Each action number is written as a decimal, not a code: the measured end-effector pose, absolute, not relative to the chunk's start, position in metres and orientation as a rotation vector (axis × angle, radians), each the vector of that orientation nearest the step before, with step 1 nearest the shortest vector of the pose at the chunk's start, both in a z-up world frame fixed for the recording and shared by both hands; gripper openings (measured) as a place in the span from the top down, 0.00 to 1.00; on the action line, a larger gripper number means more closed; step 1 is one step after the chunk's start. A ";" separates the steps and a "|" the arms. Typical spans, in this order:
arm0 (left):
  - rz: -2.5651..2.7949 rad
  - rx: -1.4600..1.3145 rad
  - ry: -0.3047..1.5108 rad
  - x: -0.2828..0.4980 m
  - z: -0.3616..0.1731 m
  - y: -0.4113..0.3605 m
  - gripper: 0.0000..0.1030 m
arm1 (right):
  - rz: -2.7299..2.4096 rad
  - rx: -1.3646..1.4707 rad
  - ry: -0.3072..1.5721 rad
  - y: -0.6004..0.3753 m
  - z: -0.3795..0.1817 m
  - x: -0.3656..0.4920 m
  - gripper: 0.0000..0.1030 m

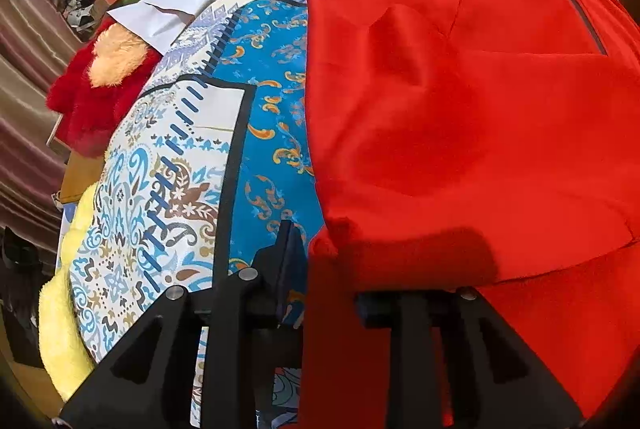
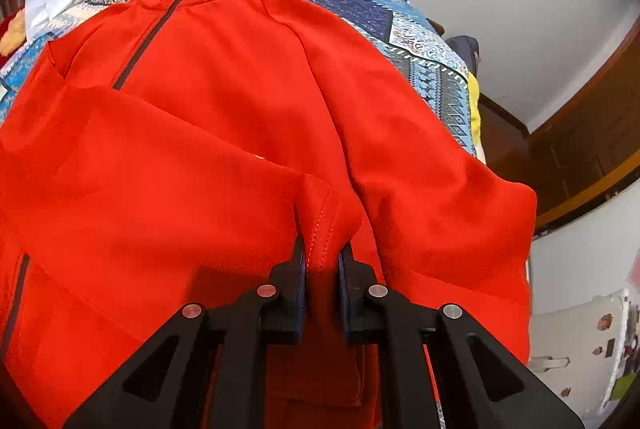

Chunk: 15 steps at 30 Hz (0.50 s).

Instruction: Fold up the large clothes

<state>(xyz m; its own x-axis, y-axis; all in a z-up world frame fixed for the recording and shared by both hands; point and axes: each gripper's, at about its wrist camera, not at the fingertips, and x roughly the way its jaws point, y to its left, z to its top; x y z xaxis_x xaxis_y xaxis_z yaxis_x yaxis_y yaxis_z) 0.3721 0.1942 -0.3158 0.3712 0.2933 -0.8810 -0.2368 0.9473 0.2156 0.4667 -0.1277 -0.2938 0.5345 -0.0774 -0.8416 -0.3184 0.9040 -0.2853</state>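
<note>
Right wrist view: right gripper (image 2: 322,261) clamps red jacket (image 2: 224,101) fold. Left gripper (image 1: 334,269): jacket hem covers fingers, state unclear; patterned bedspread (image 1: 168,157) ahead-left.

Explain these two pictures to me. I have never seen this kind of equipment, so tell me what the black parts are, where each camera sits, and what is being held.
No robot is here: a person carries a two-finger gripper in each hand, and a fisheye camera on each one looks forward along its fingers. The black struts at the bottom of each picture belong to those grippers.

The left wrist view shows the left gripper at the edge of a red jacket; red cloth drapes over its right finger, so I cannot tell whether it is gripping.

The right wrist view shows the right gripper shut on a stitched fold of the same jacket.

The jacket, with a dark zipper, lies on a patterned blue bedspread. A white garment lies farther back.
</note>
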 end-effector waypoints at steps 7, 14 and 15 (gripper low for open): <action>0.258 0.017 1.241 0.363 -0.316 0.183 0.64 | 0.111 -0.474 1.005 -0.126 -0.291 0.457 0.92; 0.198 0.006 1.165 0.346 -0.267 0.166 0.43 | 0.143 -0.424 1.017 -0.134 -0.289 0.448 0.92; 0.215 0.018 1.125 0.348 -0.255 0.162 0.27 | 0.145 -0.420 1.017 -0.134 -0.289 0.448 0.92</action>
<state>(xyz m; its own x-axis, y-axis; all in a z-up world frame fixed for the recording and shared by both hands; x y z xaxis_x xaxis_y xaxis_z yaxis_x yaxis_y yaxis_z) 0.3481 0.1618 -0.2546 0.4127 0.1800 -0.8929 -0.1616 0.9792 0.1227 0.4477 -0.1337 -0.2887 0.5242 -0.0758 -0.8482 -0.3091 0.9111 -0.2725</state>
